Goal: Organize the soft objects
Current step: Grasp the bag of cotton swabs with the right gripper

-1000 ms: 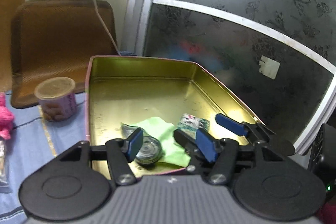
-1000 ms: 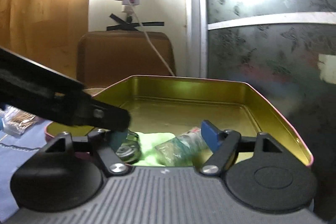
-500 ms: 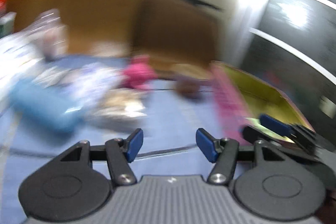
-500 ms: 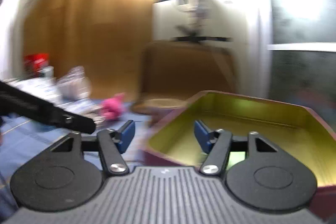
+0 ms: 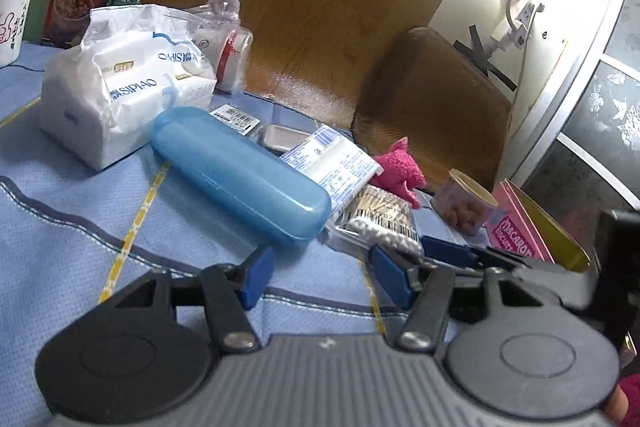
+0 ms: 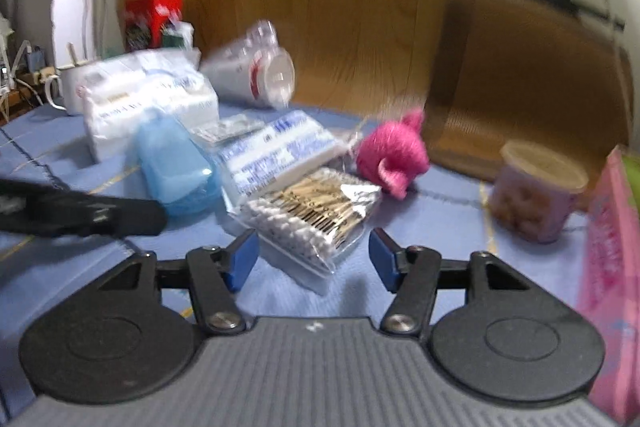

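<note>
Nearest to me, my right gripper (image 6: 313, 263) has its jaws spread wide and nothing between them, hovering low over the blue cloth (image 6: 440, 227). Just ahead of its fingertips lies the cotton swab packet (image 6: 316, 215), and I judge the wide opening is there so I can straddle that flat pack across its width. My left gripper (image 5: 320, 277) is equally wide open and empty, pointed more toward the blue plastic case (image 5: 240, 171), which lies lengthwise across the cloth just beside the swabs. In the right wrist view the left tool shows as a dark bar at the left edge, so the two are close together but not touching.

A little farther on, a flat white-and-blue packet (image 6: 280, 151) leans against the case and partly overlaps the swabs. Beside it sits the pink plush toy (image 6: 394, 155), the clearest soft thing here, out in the open and free to take. To my right the pink tin (image 5: 520, 231) stands with its gold interior showing, near a small lidded snack cup (image 6: 536, 195); I take the tin to be the collecting place, hence its spot within easy reach.

Farther back rests the tissue pack (image 5: 120, 87), soft as well, with a bagged cup (image 6: 256, 75) behind it against the wooden panel.
</note>
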The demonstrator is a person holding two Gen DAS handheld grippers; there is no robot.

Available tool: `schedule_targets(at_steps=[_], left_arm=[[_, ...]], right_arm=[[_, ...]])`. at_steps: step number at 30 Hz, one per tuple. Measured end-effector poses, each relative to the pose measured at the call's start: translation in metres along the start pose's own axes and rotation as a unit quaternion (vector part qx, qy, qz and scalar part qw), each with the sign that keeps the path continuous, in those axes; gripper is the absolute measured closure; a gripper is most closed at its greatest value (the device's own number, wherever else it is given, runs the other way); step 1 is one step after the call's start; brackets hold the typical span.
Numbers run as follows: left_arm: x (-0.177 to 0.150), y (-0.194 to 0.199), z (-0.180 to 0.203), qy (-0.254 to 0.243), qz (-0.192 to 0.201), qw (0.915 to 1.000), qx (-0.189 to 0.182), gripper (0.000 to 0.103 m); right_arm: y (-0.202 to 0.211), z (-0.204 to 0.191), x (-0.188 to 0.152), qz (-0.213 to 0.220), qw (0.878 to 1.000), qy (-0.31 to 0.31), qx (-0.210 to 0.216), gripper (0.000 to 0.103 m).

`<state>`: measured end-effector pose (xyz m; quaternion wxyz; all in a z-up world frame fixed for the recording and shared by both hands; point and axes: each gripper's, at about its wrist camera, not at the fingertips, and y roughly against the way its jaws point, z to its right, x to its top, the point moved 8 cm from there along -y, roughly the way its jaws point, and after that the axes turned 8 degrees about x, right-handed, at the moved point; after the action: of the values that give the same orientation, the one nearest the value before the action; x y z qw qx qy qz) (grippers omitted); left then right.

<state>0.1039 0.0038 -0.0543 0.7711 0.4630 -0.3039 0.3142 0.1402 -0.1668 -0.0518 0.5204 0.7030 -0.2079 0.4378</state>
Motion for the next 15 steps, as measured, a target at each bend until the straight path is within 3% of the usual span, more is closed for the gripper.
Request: schedule_targets(at_steps=[2, 4, 5, 8, 15], left_arm=[[0.000, -0.004, 0.003, -0.003, -0.001, 1.0000, 0.001, 0.046], [-0.002, -0.004, 0.004, -0.007, -0.003, 1.0000, 0.004, 0.046], [-0.004, -0.003, 0.004, -0.009, -0.004, 0.9999, 0.006, 0.046], [-0.005, -0.005, 0.005, -0.017, -0.009, 0.9996, 0.019, 0.046], [-0.010, -0.007, 0.013, -0.058, -0.011, 0.9971, 0.048, 0.044]], right_arm=[[-0.003, 0.004, 0.000, -0.004, 1.000, -0.021, 0.010, 0.046], [-0.003, 0.006, -0.002, -0.003, 1.000, -0.027, 0.006, 0.071], [-0.002, 0.006, -0.003, -0.003, 1.000, -0.024, 0.004, 0.076], [0.007, 0.005, -0.009, 0.000, 1.000, -0.020, 0.001, 0.081], [0.056, -0.017, -0.042, 0.010, 1.000, 0.020, 0.018, 0.083]])
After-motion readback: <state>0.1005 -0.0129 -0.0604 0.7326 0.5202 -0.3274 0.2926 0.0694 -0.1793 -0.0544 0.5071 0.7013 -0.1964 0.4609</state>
